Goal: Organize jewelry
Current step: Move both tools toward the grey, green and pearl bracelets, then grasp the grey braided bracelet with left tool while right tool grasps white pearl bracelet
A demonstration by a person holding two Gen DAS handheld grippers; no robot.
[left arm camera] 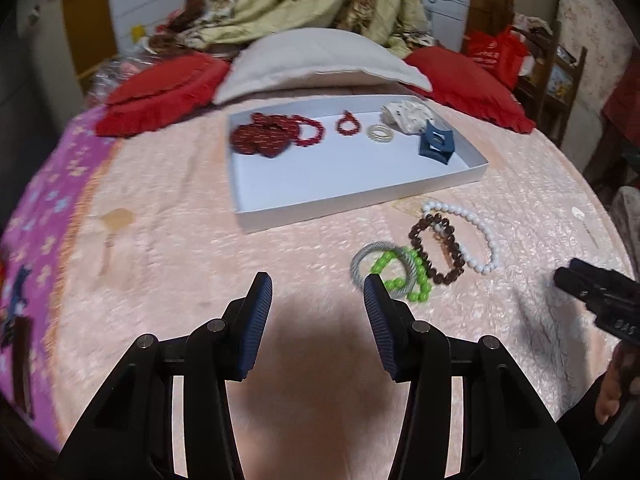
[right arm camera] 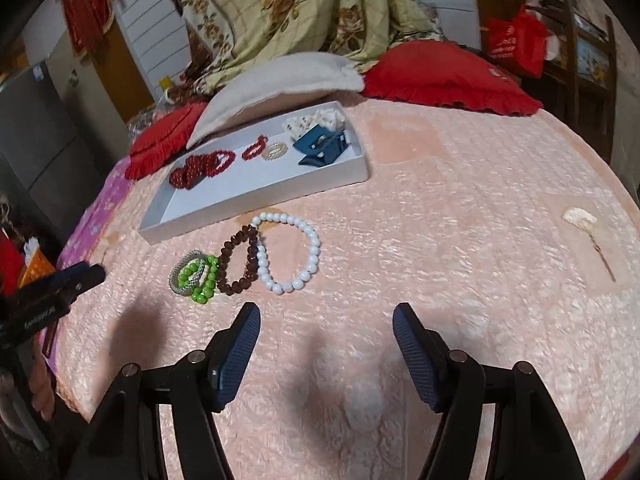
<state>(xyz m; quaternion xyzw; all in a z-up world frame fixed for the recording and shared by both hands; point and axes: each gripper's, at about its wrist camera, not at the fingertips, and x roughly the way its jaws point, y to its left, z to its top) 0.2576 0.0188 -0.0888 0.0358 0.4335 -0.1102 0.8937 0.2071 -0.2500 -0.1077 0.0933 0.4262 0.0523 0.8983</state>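
Your left tool [left arm camera: 318, 292] is spread wide and holds nothing, hovering over the pink bed cover [left arm camera: 180, 240]; its right finger [left arm camera: 378, 312] sits just in front of the grey bangle [left arm camera: 360, 264], though you cannot tell whether they touch. Your right tool [right arm camera: 326, 316] is also spread wide and empty, low above the cover, with the loose bracelets at its 11 o'clock. That cluster lies on the bed, outside the tray: the grey bangle overlaps the green bead bracelet [left arm camera: 420, 280], which touches the brown bead bracelet [left arm camera: 436, 248], and that one overlaps the white bead bracelet [left arm camera: 480, 236]. Further out at 12 o'clock in the left view stands the white tray [left arm camera: 340, 176]. Inside it, along the far side, lie a heap of red beads [left arm camera: 268, 136], a small red bracelet [left arm camera: 348, 122], a pale ring-shaped bangle [left arm camera: 381, 133], a blue clip [left arm camera: 436, 144] and a white patterned cloth piece [left arm camera: 404, 116]. Beyond the tray rest a white pillow [left arm camera: 316, 60] between two red cushions [left arm camera: 160, 96]. In the right view a pale hairpin [right arm camera: 584, 220] lies alone on the cover at 2 o'clock, well apart from everything else.
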